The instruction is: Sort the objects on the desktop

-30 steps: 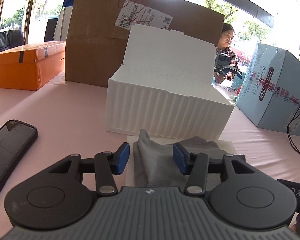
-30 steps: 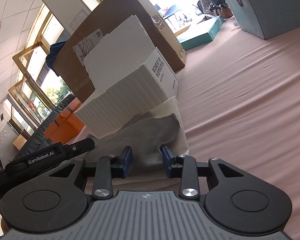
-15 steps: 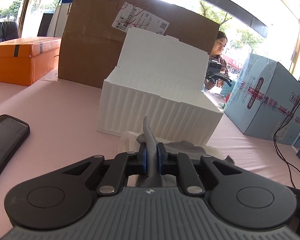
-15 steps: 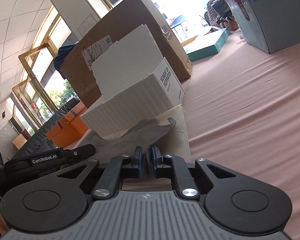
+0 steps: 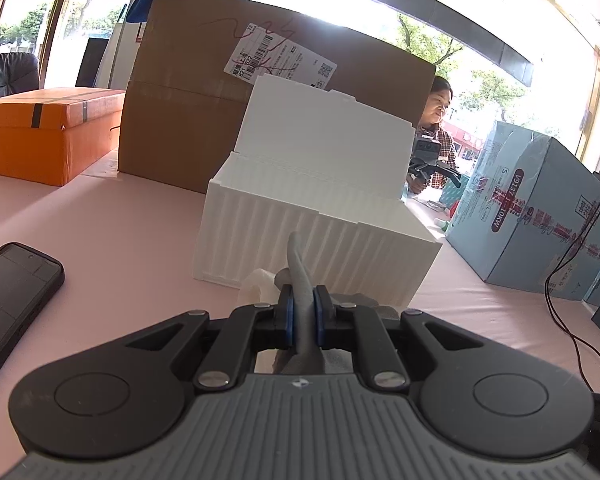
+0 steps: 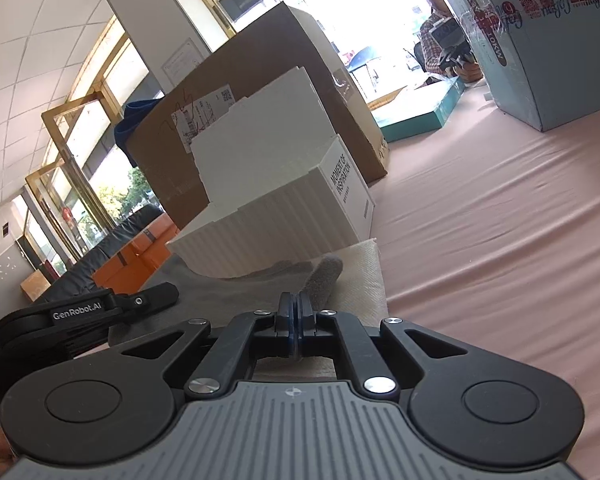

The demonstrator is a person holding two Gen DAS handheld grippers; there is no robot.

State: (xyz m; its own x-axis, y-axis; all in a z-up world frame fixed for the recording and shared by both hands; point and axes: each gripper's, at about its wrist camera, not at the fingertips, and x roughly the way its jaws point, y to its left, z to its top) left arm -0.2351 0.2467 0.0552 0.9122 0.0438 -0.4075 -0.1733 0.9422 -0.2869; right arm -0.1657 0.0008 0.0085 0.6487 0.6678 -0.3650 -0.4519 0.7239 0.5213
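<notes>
at your twelve o'clock, bright gold-framed windows glare; a black chair sits at ten, tiled ceiling overhead.

"MOMENT OF INSPIRATION" on the white box; "GenRobot.AI" on the left claw.

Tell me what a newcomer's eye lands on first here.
Both grippers pinch one grey cloth: the left gripper holds a raised fold, the right gripper an edge. Just beyond stands the ribbed white box, lid up, with a brown carton behind it.
</notes>
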